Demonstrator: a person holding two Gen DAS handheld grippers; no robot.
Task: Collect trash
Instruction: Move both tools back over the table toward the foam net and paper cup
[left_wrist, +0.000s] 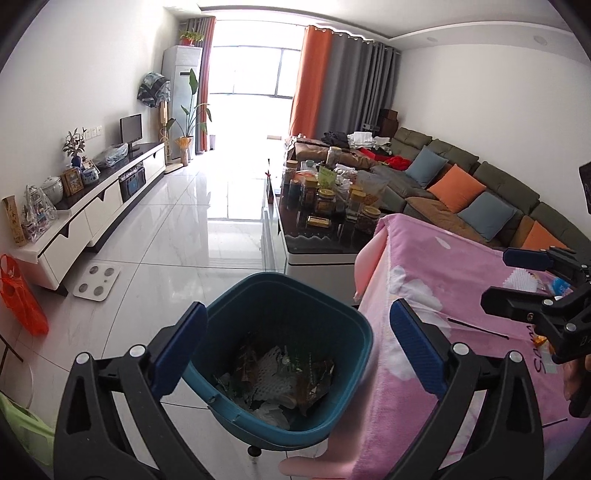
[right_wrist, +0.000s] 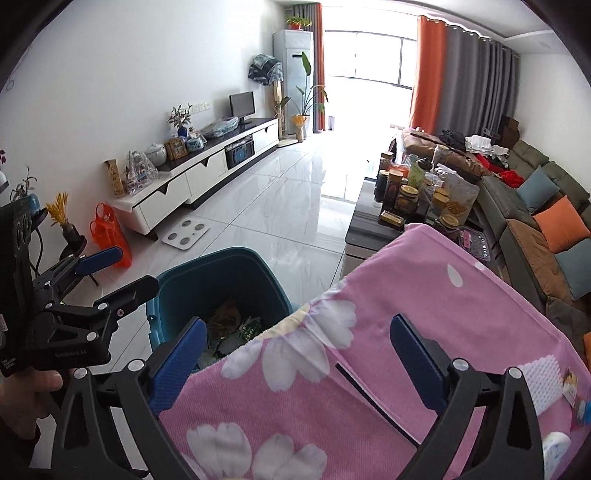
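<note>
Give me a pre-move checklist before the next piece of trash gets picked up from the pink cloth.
1. Left gripper open and holding nothing: ok.
2. Right gripper open and holding nothing: ok.
3. Bin upright beside the pink cloth, mouth unblocked: ok.
4. Room left in the bin above the trash in it: ok.
5. Next trash in sight: white foam net and wrappers near the cloth's right edge: ok.
6. Whether more trash lies beyond that edge: cannot tell.

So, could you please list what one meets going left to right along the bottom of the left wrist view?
Orange plastic bag → white bathroom scale → teal plastic bin → pink flowered cloth → right gripper.
</note>
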